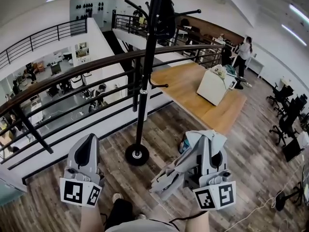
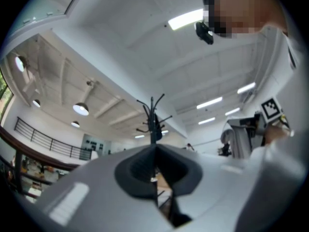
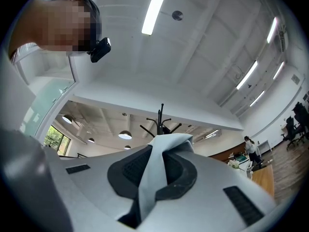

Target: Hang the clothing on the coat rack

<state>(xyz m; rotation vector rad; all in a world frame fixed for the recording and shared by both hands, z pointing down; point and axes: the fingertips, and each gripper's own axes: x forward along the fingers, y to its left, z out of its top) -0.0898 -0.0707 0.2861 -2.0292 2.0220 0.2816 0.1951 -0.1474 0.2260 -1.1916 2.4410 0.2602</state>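
Note:
A black coat rack (image 1: 146,66) stands on a round base in front of me, by the railing, and a dark garment (image 1: 166,18) hangs near its top. My right gripper (image 1: 208,141) is shut on a pale grey-blue piece of clothing (image 1: 170,175), which hangs down to its left. In the right gripper view the cloth (image 3: 155,170) runs up between the closed jaws, with the coat rack (image 3: 161,122) far beyond. My left gripper (image 1: 88,146) is shut and holds nothing. The left gripper view looks up past its closed jaws at the coat rack (image 2: 153,120).
A black railing (image 1: 72,88) runs behind the rack over an open lower floor. A raised wooden platform (image 1: 203,98) with a white box (image 1: 215,86) lies to the right. A person (image 1: 244,54) stands far right. Office chairs (image 1: 289,120) and a floor cable (image 1: 260,207) line the right side.

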